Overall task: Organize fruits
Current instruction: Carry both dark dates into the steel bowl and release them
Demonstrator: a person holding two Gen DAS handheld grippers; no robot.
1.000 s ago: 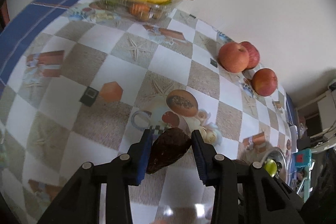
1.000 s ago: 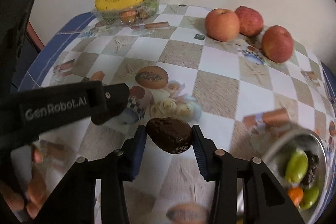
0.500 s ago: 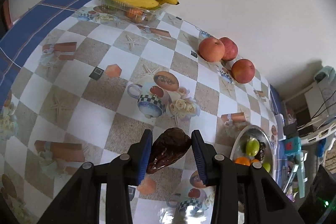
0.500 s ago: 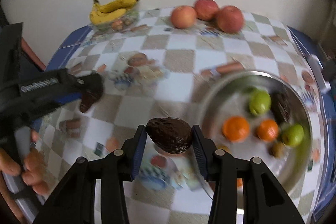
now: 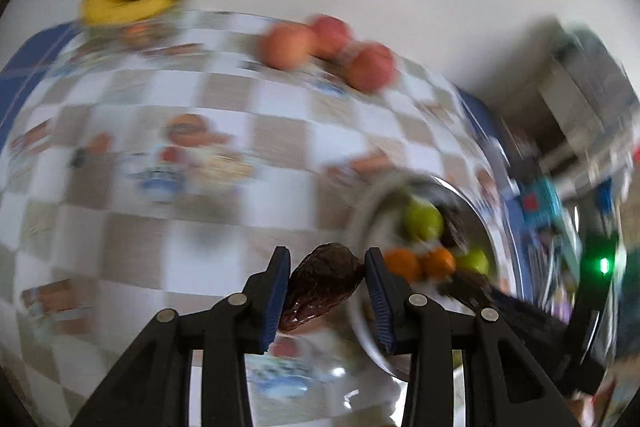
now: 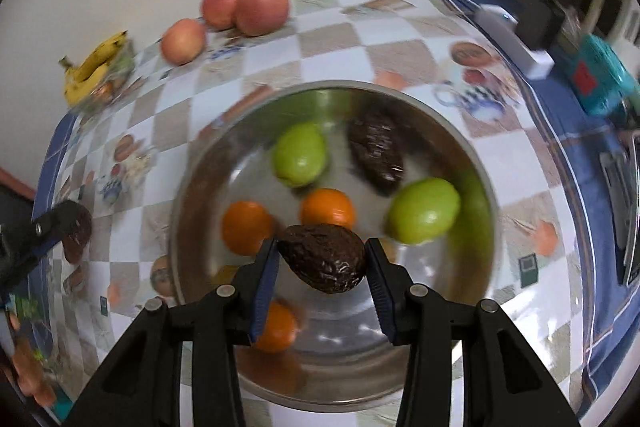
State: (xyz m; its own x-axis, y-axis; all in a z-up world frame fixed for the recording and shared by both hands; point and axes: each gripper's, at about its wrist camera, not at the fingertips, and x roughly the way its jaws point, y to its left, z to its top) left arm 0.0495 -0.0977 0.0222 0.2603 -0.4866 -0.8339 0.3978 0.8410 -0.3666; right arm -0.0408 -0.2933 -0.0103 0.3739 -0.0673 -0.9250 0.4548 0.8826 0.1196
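Observation:
My right gripper (image 6: 322, 261) is shut on a dark avocado (image 6: 324, 257) and holds it above a steel bowl (image 6: 486, 187). In the bowl lie two green fruits (image 6: 300, 155), three oranges (image 6: 328, 209) and another avocado (image 6: 376, 153). My left gripper (image 5: 326, 281) is shut on a second dark avocado (image 5: 320, 283), just left of the bowl (image 5: 486, 227); it also shows at the left edge of the right wrist view (image 6: 60, 231). The left wrist view is blurred.
Three red apples (image 6: 244, 5) and a banana bunch on a clear tray (image 6: 94, 67) sit at the table's far side against the wall. A white box (image 6: 510, 35) and a teal object (image 6: 604, 75) lie at the right edge.
My right gripper has moved with its avocado over the bowl. My left gripper has swung right toward the bowl, still holding its avocado.

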